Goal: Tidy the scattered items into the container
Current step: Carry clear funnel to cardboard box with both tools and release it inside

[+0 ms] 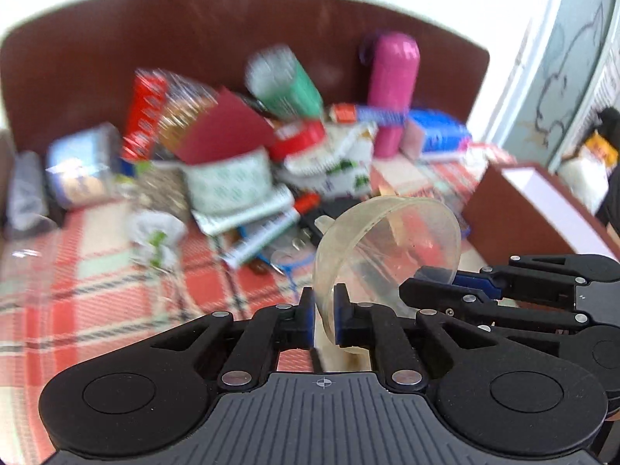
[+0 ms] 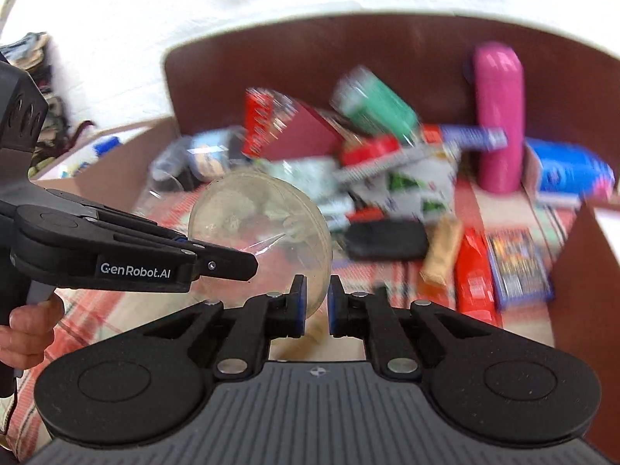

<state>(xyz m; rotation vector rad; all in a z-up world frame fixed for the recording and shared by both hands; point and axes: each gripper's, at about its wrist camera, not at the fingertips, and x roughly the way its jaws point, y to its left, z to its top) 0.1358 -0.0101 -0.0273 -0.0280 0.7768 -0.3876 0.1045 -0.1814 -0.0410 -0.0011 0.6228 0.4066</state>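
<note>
A clear plastic funnel (image 1: 391,248) is held over a brown box (image 1: 232,19) full of items. My left gripper (image 1: 324,317) is shut on the funnel's rim. My right gripper (image 2: 317,306) straddles the opposite rim of the funnel (image 2: 263,224) with a small gap at its right pad; it looks nearly shut on it. In the left wrist view the right gripper (image 1: 434,279) comes in from the right and touches the rim. In the right wrist view the left gripper (image 2: 217,261) comes in from the left. The box wall (image 2: 348,50) shows behind.
The box holds a pink bottle (image 1: 393,89), a green can (image 1: 286,85), a red packet (image 1: 145,116), a dark red card (image 1: 224,128), a blue pack (image 1: 441,131) and a black case (image 2: 387,238). A checked cloth (image 1: 77,290) lines the bottom.
</note>
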